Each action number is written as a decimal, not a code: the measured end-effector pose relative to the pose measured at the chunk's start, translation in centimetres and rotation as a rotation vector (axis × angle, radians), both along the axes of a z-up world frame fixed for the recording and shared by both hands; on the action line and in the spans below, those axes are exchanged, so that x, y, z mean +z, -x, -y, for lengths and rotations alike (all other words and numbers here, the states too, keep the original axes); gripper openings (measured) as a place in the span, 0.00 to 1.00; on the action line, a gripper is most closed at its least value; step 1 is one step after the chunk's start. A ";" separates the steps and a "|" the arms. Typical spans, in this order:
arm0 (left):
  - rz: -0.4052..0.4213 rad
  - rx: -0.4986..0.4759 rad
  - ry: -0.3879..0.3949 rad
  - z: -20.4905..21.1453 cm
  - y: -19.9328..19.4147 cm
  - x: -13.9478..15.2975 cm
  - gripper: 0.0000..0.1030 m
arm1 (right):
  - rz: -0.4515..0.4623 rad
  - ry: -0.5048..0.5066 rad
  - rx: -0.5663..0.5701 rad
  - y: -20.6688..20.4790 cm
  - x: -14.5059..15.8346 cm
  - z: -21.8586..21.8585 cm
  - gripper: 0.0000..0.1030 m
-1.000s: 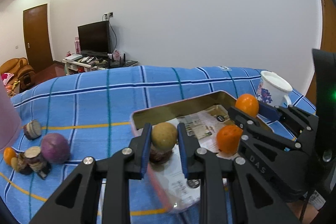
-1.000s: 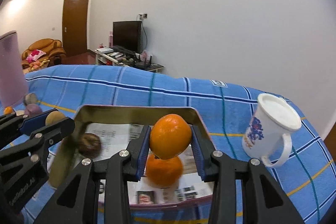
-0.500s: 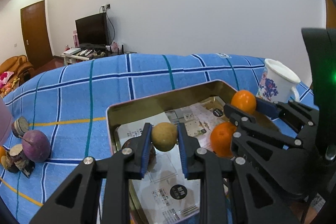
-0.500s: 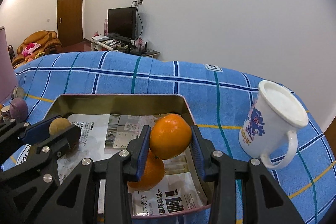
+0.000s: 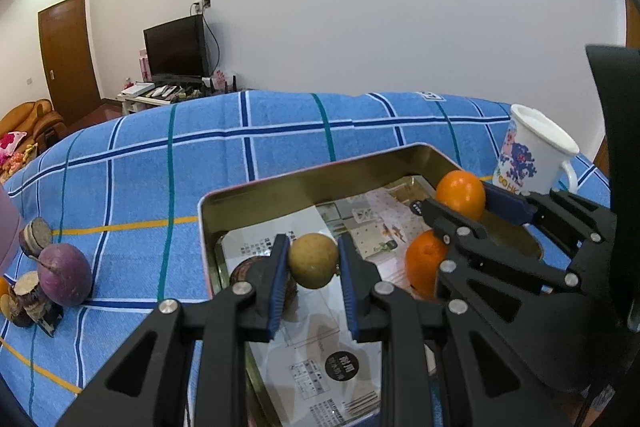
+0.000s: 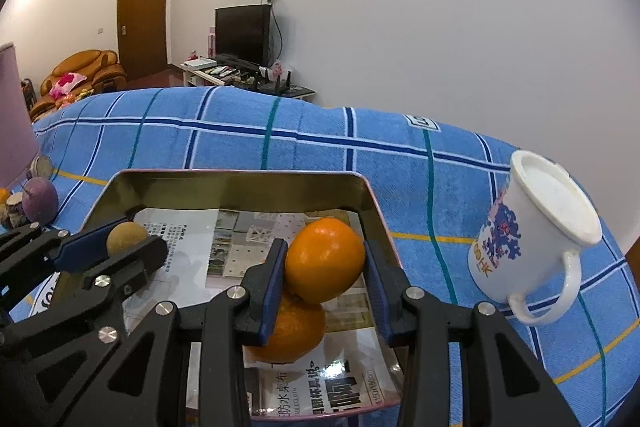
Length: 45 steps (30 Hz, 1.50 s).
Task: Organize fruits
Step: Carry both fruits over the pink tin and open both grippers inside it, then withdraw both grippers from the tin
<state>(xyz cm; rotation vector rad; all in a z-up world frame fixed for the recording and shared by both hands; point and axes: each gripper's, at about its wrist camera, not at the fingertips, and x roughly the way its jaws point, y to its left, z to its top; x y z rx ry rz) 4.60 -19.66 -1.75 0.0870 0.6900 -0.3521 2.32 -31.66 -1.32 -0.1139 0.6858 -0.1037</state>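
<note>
**Both fruits held over the tin, not yet set down**

Your left hand-held gripper [image 5: 313,263] is clenched on a small tan-yellow round fruit [image 5: 313,260], held above the near-left part of the metal tin [image 6: 236,183], right beside a dark brown fruit [image 5: 250,269] that already lies on the printed paper lining [image 5: 320,339]. Your right hand-held gripper [image 6: 325,263] is grasping an orange [image 6: 325,259] directly above a second orange [image 6: 290,331] resting at the tin's right side.

The risk sits there. Judging from the view, if you release the orange where it is, it would land on the one below and could roll, maybe over the tin's right wall toward the white enamel mug [image 6: 532,227] standing on the blue checked cloth [image 6: 240,139]. Shift it to bare paper first. The tan fruit is round too and could bump the dark one if dropped from height; lower it close to the lining before letting go.

Far left on the cloth, a purple fruit [image 5: 64,279] and some small cut pieces [image 5: 34,239] wait outside the tin.
</note>
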 end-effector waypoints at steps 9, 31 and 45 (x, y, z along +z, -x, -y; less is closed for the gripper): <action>0.033 0.018 0.011 -0.2 0.3 0.2 0.29 | 0.011 0.009 0.015 0.4 0.1 -0.2 0.42; 0.231 0.280 0.151 -7.9 2.0 3.8 1.00 | 0.350 -0.225 -0.075 5.6 4.5 4.0 0.78; 0.299 0.387 -0.022 -9.4 2.2 2.5 1.00 | 0.385 -0.192 -0.135 6.0 3.7 3.9 0.84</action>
